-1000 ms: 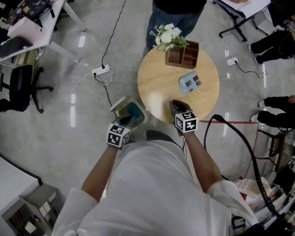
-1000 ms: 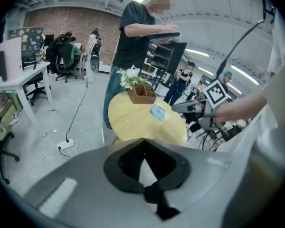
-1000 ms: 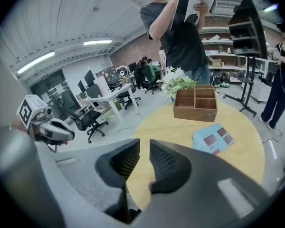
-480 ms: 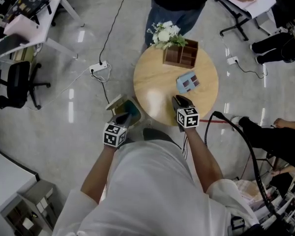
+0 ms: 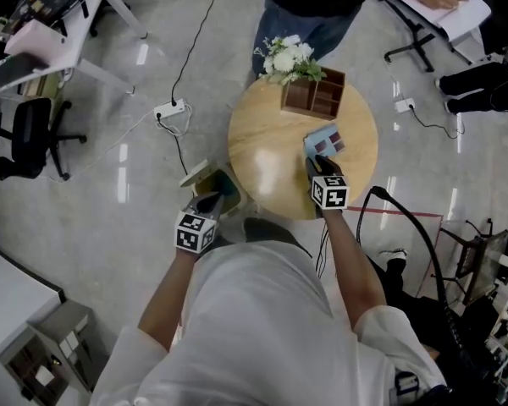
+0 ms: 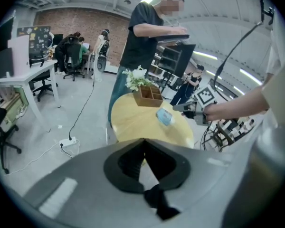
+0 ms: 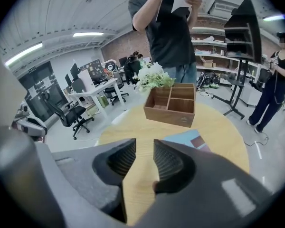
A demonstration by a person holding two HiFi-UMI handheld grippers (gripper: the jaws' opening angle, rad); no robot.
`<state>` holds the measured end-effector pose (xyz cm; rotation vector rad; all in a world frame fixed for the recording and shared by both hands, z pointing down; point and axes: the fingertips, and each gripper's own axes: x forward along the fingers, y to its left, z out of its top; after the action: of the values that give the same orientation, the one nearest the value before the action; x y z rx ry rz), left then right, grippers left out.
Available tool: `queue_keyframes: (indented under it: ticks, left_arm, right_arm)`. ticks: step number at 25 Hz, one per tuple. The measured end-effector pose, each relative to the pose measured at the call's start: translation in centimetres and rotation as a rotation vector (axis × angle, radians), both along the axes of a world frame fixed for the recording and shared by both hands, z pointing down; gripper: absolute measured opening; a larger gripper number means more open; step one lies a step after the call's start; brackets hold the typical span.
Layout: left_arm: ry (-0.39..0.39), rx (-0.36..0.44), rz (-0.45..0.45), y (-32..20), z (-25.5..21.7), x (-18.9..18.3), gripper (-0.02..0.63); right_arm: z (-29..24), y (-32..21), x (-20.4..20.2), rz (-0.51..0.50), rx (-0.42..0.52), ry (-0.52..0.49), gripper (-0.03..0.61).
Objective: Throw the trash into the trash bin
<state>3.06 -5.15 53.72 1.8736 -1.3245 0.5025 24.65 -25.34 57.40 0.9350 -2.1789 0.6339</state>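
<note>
- Head view: the left tool (image 5: 210, 201) hangs at the teal trash bin (image 5: 229, 184), which stands on the floor beside the round surface (image 5: 262, 142). The right tool (image 5: 313, 166) is over the surface, just short of the blue packet (image 5: 326, 142). The packet lies flat near the wooden box (image 5: 313, 96).
- Left gripper view: the left tool (image 6: 143, 140) has its jaw tips together and holds nothing. The blue packet (image 6: 164, 117) lies on the surface (image 6: 133, 122).
- Right gripper view: the right tool (image 7: 144, 144) has its jaws partly apart. They have just been opening, with only bare surface (image 7: 213, 122) between them. The blue packet (image 7: 192, 139) lies just beyond one jaw.
</note>
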Motion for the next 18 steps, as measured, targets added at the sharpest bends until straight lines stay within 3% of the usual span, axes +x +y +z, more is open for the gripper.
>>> queue_keyframes:
  ticks: [18]
  left_arm:
    - [0.006,-0.020,-0.044,-1.7,0.7,0.9,0.003]
  right_arm:
    - [4.6,-4.2,1.0,-0.016,-0.046,0.094,0.170]
